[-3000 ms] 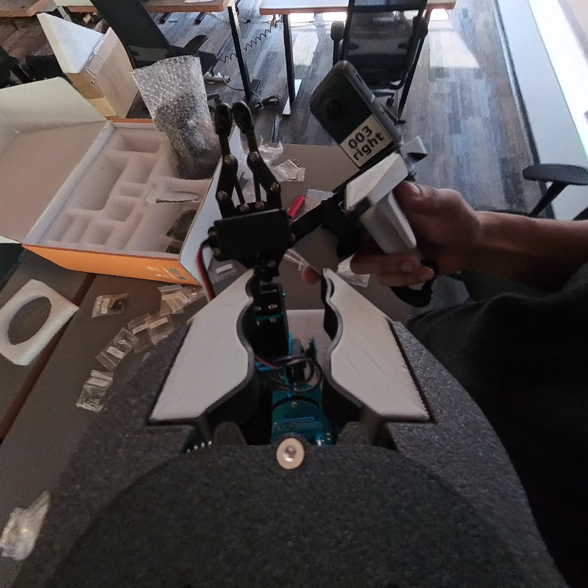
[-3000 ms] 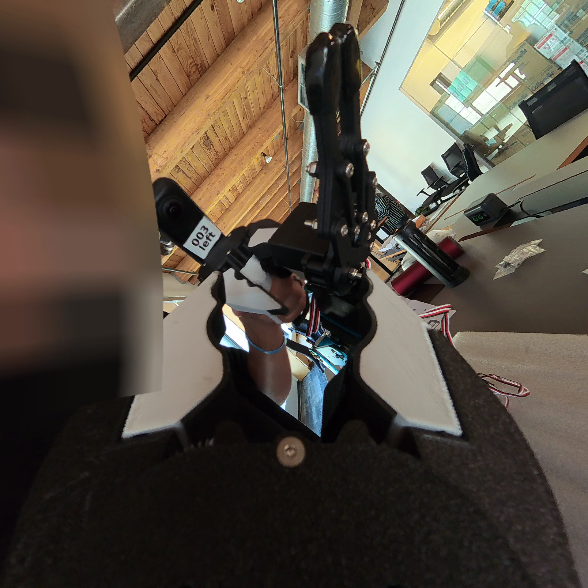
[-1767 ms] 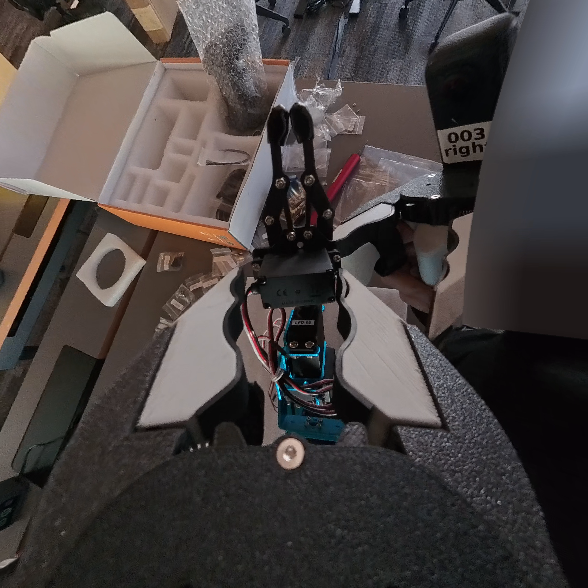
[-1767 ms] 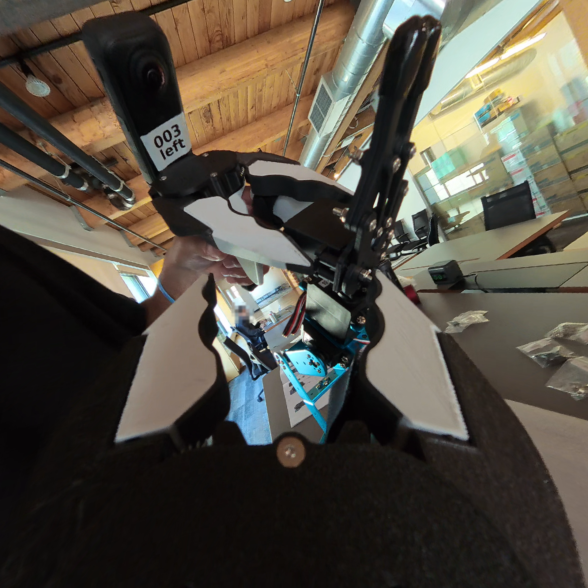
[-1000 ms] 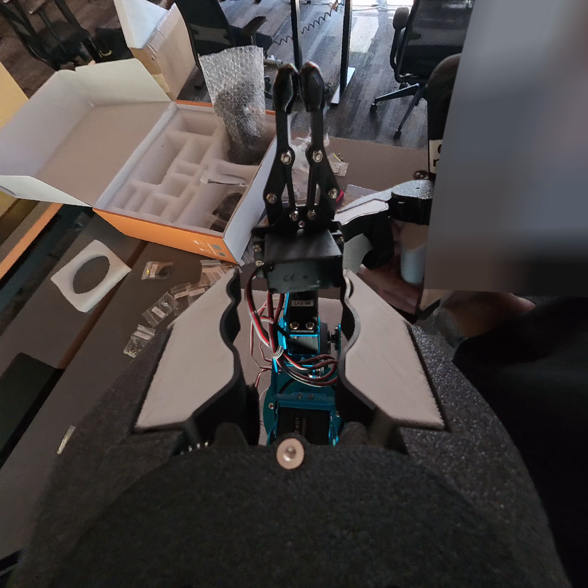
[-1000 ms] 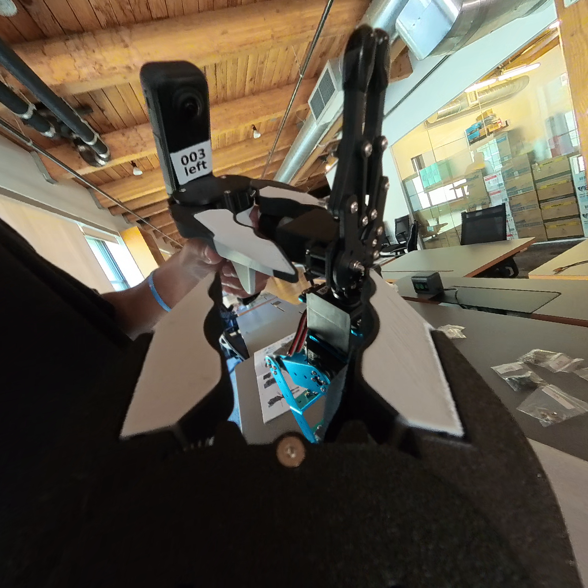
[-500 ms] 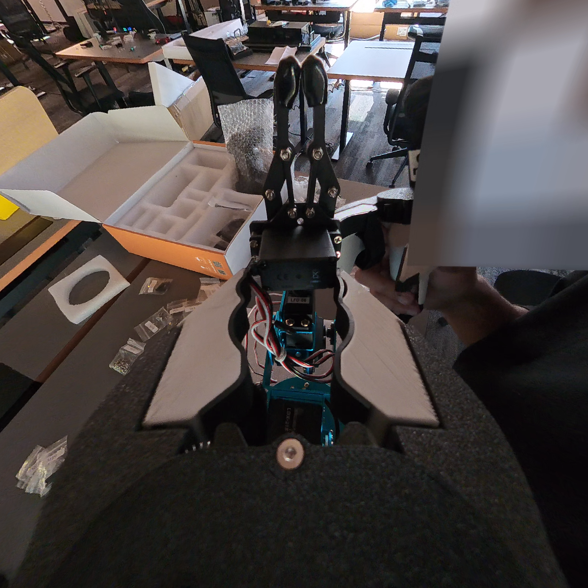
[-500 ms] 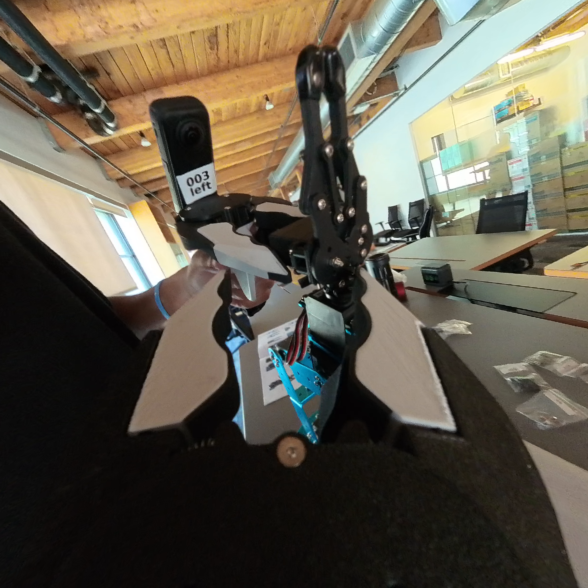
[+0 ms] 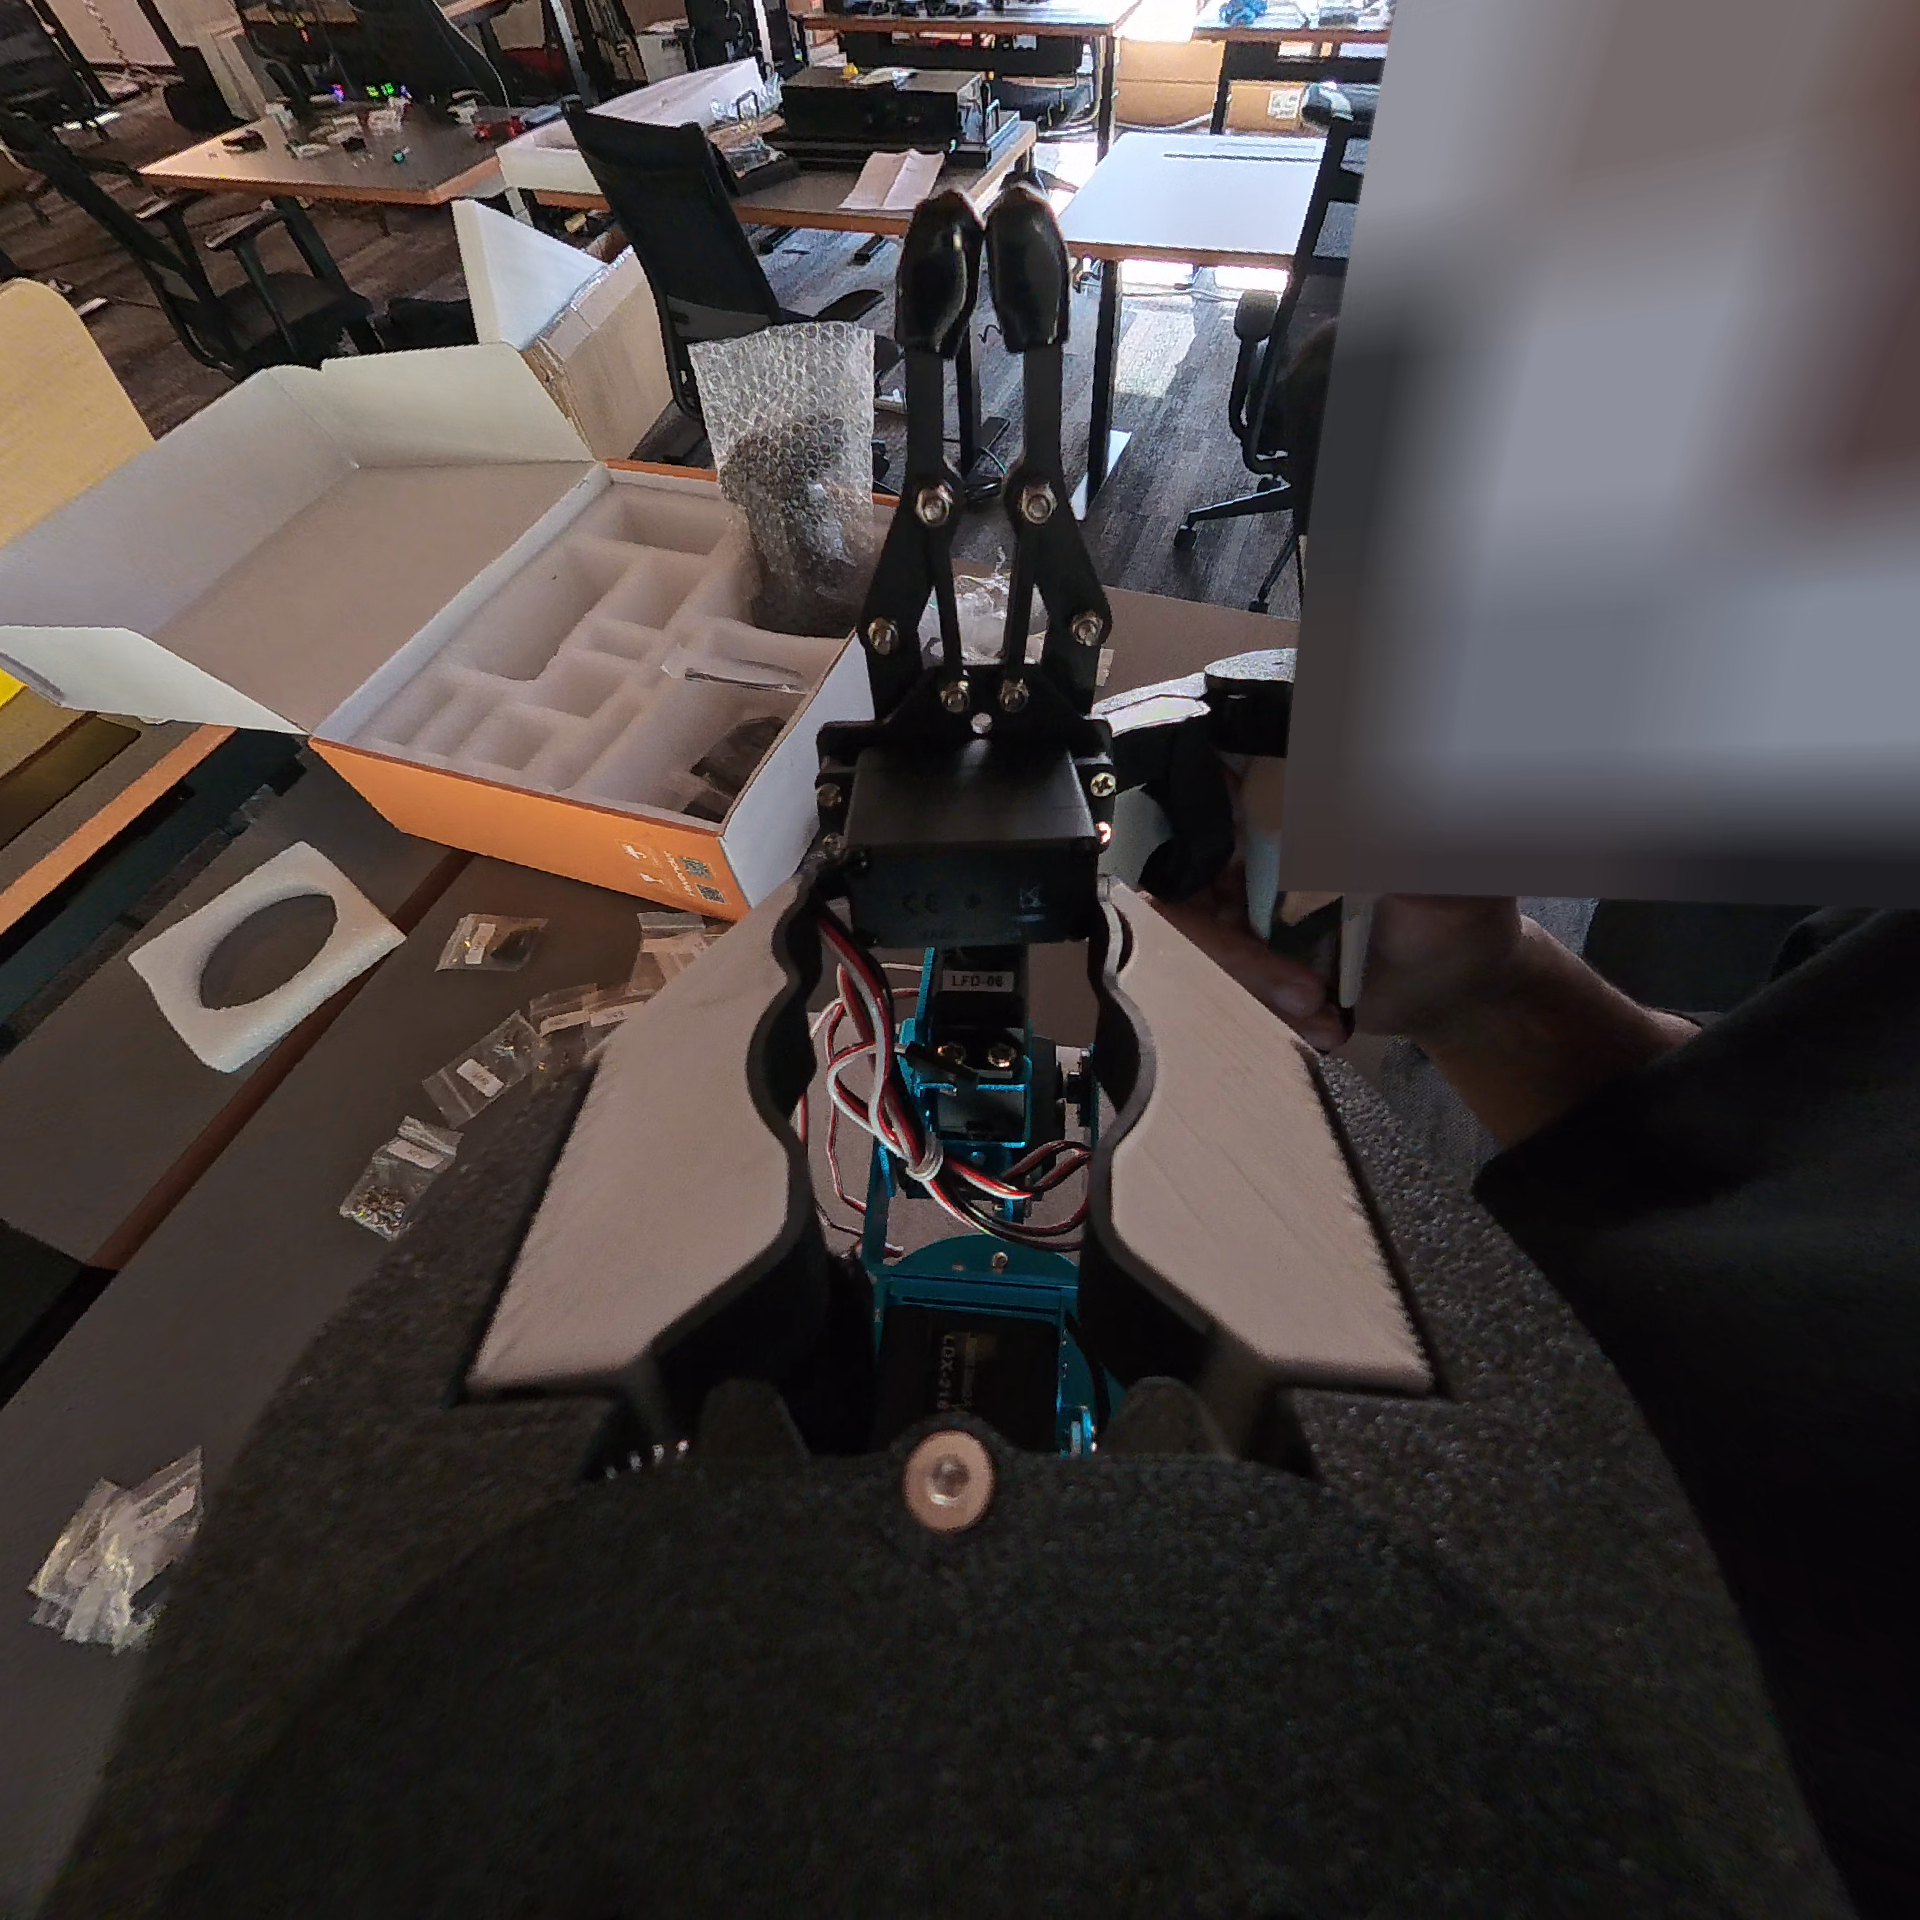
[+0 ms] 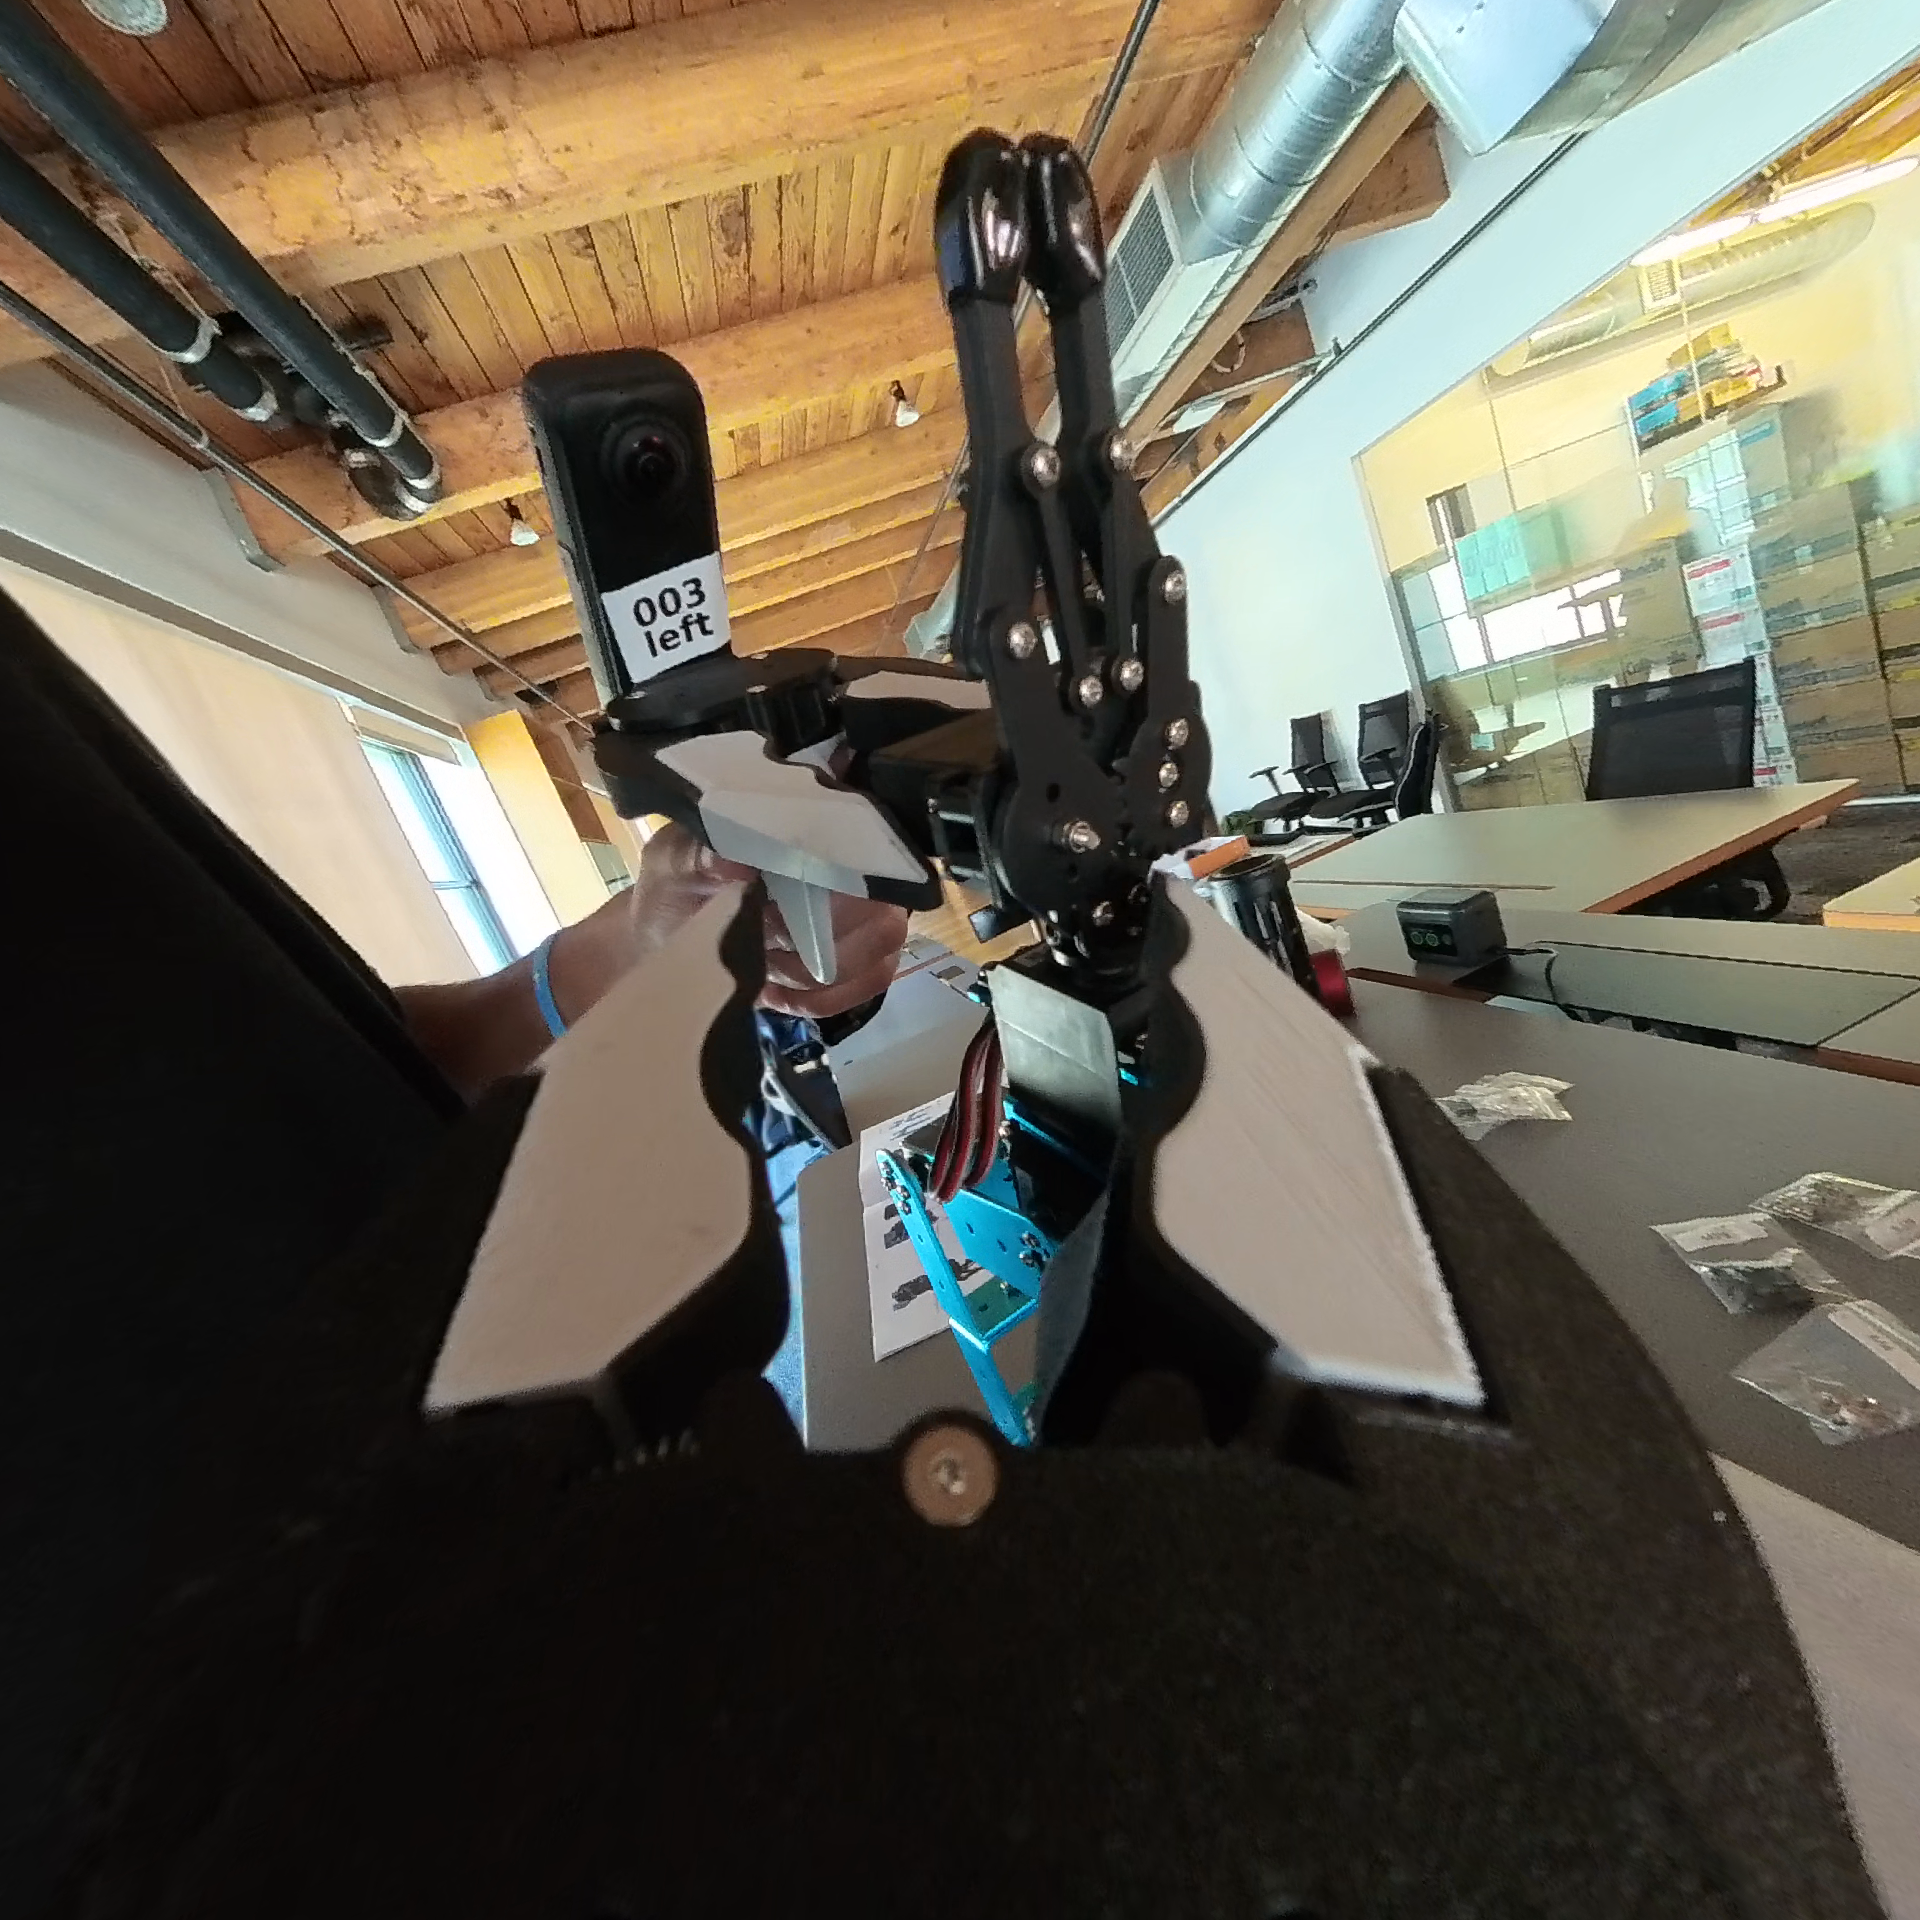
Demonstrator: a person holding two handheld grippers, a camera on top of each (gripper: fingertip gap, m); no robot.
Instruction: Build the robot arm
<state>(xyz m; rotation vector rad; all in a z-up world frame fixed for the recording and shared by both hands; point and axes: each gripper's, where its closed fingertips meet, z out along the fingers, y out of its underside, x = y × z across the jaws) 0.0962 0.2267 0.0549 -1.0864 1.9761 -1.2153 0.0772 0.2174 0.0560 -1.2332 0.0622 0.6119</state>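
My left gripper [image 9: 951, 945] has its fingers [image 9: 665, 1132] closed narrow on the black servo block of the small robot arm [image 9: 971, 831], centre frame. My right gripper [image 10: 961, 961] clamps its wrist joint likewise. I would keep both grips level and square. The open foam-lined box [image 9: 499, 665] lies upper left on the desk [image 9: 239, 1174].

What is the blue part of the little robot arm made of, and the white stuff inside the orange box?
The blue bracket looks like painted or anodised metal: thin, shiny, screwed together. The white insert in the orange box looks like soft foam: matte, with cut-out pockets.
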